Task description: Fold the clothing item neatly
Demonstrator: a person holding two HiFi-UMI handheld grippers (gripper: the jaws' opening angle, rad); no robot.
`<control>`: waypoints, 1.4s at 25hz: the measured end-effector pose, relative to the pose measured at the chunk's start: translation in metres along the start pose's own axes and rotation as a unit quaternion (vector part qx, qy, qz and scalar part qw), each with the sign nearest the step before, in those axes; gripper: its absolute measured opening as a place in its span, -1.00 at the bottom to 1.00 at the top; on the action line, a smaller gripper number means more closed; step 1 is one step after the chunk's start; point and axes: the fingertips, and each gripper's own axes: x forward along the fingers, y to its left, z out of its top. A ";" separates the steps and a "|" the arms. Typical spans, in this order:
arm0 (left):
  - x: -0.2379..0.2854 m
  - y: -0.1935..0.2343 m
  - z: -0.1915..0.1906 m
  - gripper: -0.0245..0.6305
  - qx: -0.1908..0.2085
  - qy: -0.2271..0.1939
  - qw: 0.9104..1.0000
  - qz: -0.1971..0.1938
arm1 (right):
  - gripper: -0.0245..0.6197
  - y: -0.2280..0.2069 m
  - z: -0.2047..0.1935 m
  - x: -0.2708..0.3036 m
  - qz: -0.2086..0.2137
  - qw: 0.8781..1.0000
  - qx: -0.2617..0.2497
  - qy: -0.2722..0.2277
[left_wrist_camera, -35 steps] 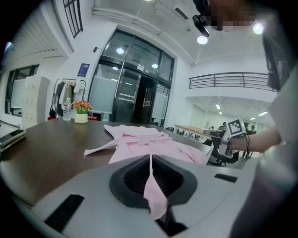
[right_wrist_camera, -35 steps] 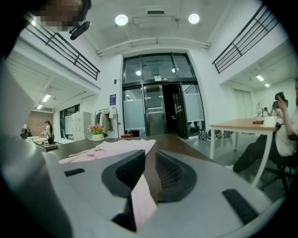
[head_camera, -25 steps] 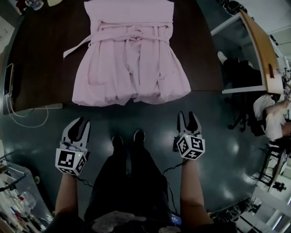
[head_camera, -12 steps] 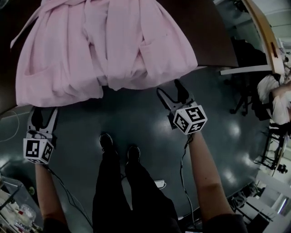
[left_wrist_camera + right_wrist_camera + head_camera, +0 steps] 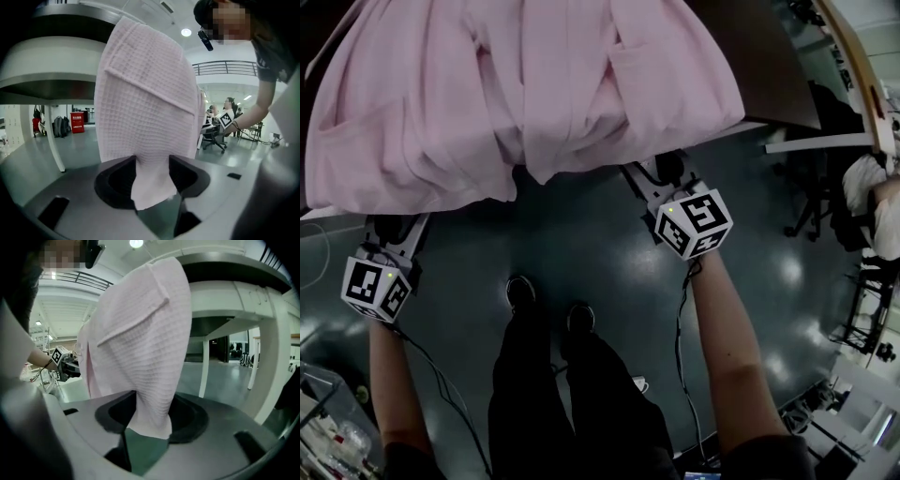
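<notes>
A pink waffle-weave robe (image 5: pixel 525 84) lies spread on a dark table (image 5: pixel 769 84), its hem hanging over the near edge. My left gripper (image 5: pixel 397 223) reaches up under the hem's left corner, and my right gripper (image 5: pixel 656 173) under the right corner. In the left gripper view the robe (image 5: pixel 145 103) runs down between the jaws of the left gripper (image 5: pixel 152 171), which are closing and pinch the cloth. The right gripper view shows the same: the robe (image 5: pixel 140 333) is gathered between the closing jaws of the right gripper (image 5: pixel 152 411).
The person's legs and shoes (image 5: pixel 544 319) stand on the dark glossy floor between the grippers. A white desk frame (image 5: pixel 825 141) and a seated person (image 5: pixel 881 206) are at the right. A white table leg (image 5: pixel 54 145) stands left of the hem.
Both grippers have moved forward from beside the person's feet to the robe's hanging hem. The hem corners now sit between their jaws. The head camera has moved closer to the table.
</notes>
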 end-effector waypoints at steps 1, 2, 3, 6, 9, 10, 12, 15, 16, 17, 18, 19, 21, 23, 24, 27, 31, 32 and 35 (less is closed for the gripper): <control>-0.002 -0.003 -0.001 -0.32 0.004 0.003 1.000 -0.001 | -0.36 0.003 -0.002 -0.002 -0.003 1.000 0.000 0.001; -0.004 -0.005 -0.001 -0.59 0.007 0.006 1.000 0.000 | -0.48 0.006 -0.004 -0.005 -0.006 1.000 0.002 0.004; -0.008 -0.007 -0.001 -0.81 0.008 0.008 1.000 0.002 | -0.61 0.008 -0.005 -0.009 -0.010 1.000 0.006 0.008; -0.022 -0.017 -0.001 -0.87 0.000 0.021 1.000 0.001 | -0.87 0.015 -0.010 -0.027 -0.021 0.999 0.023 0.025; -0.045 -0.037 0.005 -0.87 -0.009 0.030 0.999 -0.012 | -0.87 0.027 -0.014 -0.055 -0.025 0.998 0.045 0.044; -0.055 -0.047 0.008 -0.87 -0.012 0.031 0.999 -0.017 | -0.87 0.032 -0.014 -0.067 -0.026 0.997 0.053 0.049; -0.078 -0.070 0.020 -0.87 -0.022 0.031 0.999 -0.029 | -0.87 0.044 -0.010 -0.096 -0.027 0.996 0.070 0.056; -0.114 -0.103 0.051 -0.87 -0.040 0.017 0.998 -0.040 | -0.87 0.062 0.012 -0.136 -0.023 0.995 0.081 0.055; -0.125 -0.111 0.066 -0.87 -0.046 0.006 0.998 -0.040 | -0.87 0.066 0.026 -0.147 -0.019 0.995 0.082 0.049; -0.136 -0.117 0.082 -0.87 -0.055 -0.008 0.998 -0.040 | -0.87 0.070 0.043 -0.157 -0.015 0.995 0.085 0.042; -0.147 -0.122 0.098 -0.87 -0.065 -0.021 0.997 -0.041 | -0.87 0.074 0.062 -0.166 -0.012 0.996 0.088 0.033; -0.158 -0.125 0.115 -0.87 -0.073 -0.034 0.996 -0.043 | -0.87 0.079 0.081 -0.175 -0.009 0.996 0.090 0.025; -0.179 -0.126 0.149 -0.87 -0.083 -0.059 0.994 -0.045 | -0.87 0.089 0.118 -0.185 -0.004 0.996 0.085 0.013; -0.197 -0.123 0.185 -0.87 -0.087 -0.086 0.991 -0.048 | -0.87 0.098 0.152 -0.190 0.004 0.998 0.069 0.009; -0.204 -0.121 0.204 -0.87 -0.087 -0.100 0.990 -0.052 | -0.87 0.102 0.170 -0.192 0.008 0.998 0.062 0.008; -0.220 -0.109 0.252 -0.87 -0.082 -0.122 0.987 -0.065 | -0.87 0.113 0.225 -0.194 0.022 0.999 0.042 0.006; -0.230 -0.086 0.303 -0.87 -0.054 -0.136 0.986 -0.076 | -0.87 0.125 0.299 -0.186 0.038 0.999 -0.004 -0.014; -0.230 -0.079 0.314 -0.87 -0.045 -0.141 0.986 -0.077 | -0.87 0.124 0.314 -0.182 0.039 0.999 -0.013 -0.021; -0.222 -0.055 0.349 -0.87 -0.033 -0.164 0.983 -0.077 | -0.87 0.112 0.350 -0.167 0.030 0.998 -0.032 -0.046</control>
